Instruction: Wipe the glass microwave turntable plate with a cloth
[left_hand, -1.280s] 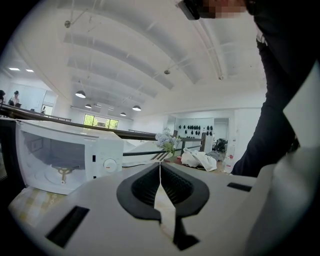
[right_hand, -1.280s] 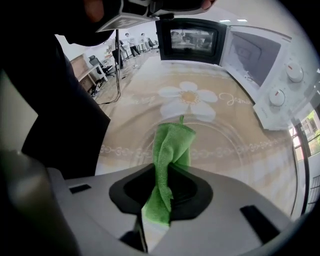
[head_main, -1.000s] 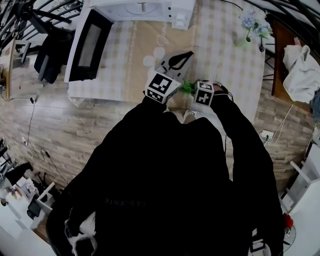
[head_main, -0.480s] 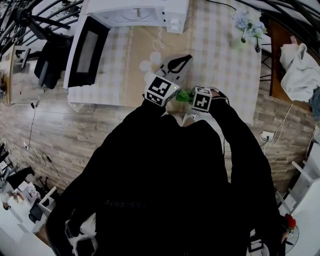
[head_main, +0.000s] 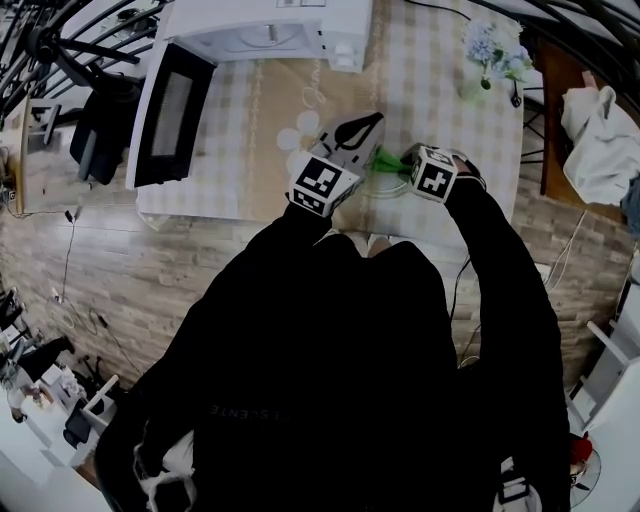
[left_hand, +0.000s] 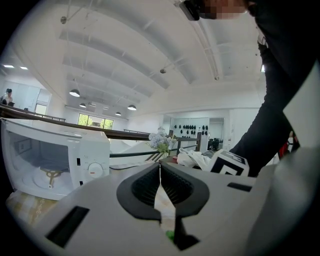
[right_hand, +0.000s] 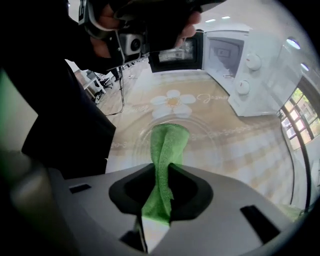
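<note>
Green cloth (right_hand: 167, 145) on the glass plate (right_hand: 200, 145)
From above, my left gripper (head_main: 368, 124) and right gripper (head_main: 408, 158) are close together over the bench (head_main: 440, 90), with the open microwave (head_main: 270, 25) at the far left. My left gripper view shows those fingers (left_hand: 142, 187) closed together. My right gripper view shows those fingers pinching the cloth, its far end lying on the plate on the bench.

- I'm seeing a large open hall: pendant lamps (left_hand: 75, 93) are hanging from a high ceiling (left_hand: 125, 45).
- A microwave (head_main: 265, 30) and flowers (head_main: 490, 45) are sitting on a checked tablecloth (head_main: 440, 100).
</note>
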